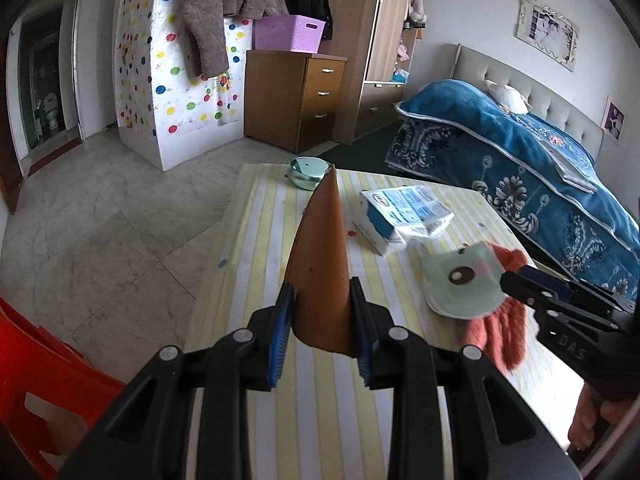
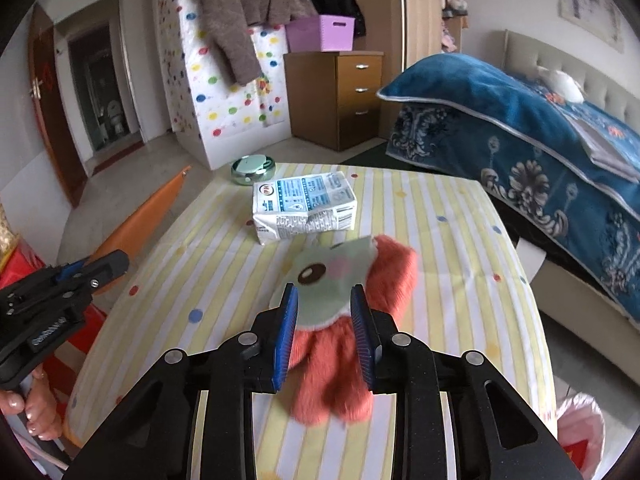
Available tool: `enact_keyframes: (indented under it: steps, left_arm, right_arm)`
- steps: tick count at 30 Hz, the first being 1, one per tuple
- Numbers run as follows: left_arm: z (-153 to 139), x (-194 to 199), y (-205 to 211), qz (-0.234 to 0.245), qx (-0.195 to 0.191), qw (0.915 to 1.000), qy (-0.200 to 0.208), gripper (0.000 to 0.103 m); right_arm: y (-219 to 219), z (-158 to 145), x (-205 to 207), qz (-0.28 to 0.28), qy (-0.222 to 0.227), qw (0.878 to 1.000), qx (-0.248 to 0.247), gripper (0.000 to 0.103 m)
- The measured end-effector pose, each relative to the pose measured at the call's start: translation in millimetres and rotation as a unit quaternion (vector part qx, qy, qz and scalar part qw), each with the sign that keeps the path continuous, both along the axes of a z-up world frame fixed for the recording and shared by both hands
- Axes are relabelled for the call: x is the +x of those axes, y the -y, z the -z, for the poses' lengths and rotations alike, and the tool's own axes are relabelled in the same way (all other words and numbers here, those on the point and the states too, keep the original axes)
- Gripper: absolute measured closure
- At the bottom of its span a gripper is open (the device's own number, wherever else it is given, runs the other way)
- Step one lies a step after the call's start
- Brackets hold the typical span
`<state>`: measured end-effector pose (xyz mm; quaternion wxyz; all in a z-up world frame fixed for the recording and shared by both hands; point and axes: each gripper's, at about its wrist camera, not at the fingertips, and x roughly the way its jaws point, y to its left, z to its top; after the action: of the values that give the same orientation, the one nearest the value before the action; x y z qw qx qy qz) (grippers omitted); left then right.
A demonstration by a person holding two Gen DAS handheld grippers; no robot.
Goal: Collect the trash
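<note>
Orange card piece (image 1: 320,280) sat pinched upright in the left gripper (image 1: 320,332) jaws, nearside of the tissue pack (image 1: 404,216) on the tabletop (image 1: 248,248). Right gripper (image 2: 325,334) jaws flanked the furry mitt (image 2: 344,320) nearside of that pack; grip unconfirmed. Best to seat the pads on fabric before lifting.

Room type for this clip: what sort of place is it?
Most likely a home bedroom: a bed with a padded headboard, a wooden drawer chest, and coats hung up.
</note>
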<state>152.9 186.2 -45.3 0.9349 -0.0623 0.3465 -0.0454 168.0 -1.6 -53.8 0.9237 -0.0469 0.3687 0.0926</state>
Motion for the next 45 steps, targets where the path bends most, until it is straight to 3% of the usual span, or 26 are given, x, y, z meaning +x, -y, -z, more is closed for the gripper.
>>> enact_keyframes:
  steps: [3,9,14,17,19,24,28,35,40,45]
  left_arm:
    - [4,6,-4,-0.003,0.001,1.0,-0.005,0.077]
    - [16,11,-10,-0.006,-0.003,0.9998,-0.018,0.077]
    - [21,8,-8,-0.005,-0.007,0.9996,-0.027,0.077]
    - [20,2,-7,-0.004,-0.003,0.9996,-0.027,0.077]
    - [19,-2,-8,-0.006,-0.001,0.9996,-0.026,0.077]
    - [6,-15,-13,-0.016,0.001,0.9997,-0.019,0.077]
    - [-8,-30,-8,-0.013,0.003,0.9999,-0.005,0.081]
    - [-20,-58,11,0.011,0.007,0.9999,0.011,0.084]
    - [3,-67,11,0.011,-0.012,0.9996,-0.025,0.083]
    - [33,-77,21,0.026,-0.008,0.9981,-0.055,0.083]
  right_arm:
    - [-4,6,13,0.006,-0.006,1.0,-0.011,0.06]
    - [-11,25,31,0.012,-0.024,0.998,-0.048,0.052]
    - [-19,35,29,0.0,-0.015,0.995,-0.095,0.045]
    - [-17,30,22,0.005,-0.001,0.996,-0.085,0.06]
    - [-12,23,18,0.003,0.004,0.999,-0.054,0.083]
    - [1,-7,-11,-0.022,0.04,0.999,0.018,0.099]
    - [13,-32,-36,-0.045,0.054,0.995,0.065,0.1]
    - [17,-57,-69,-0.048,0.072,0.993,0.077,0.1]
    - [30,-62,-100,-0.042,0.074,0.993,0.08,0.1]
    - [42,-47,-127,-0.032,0.065,0.995,0.073,0.1]
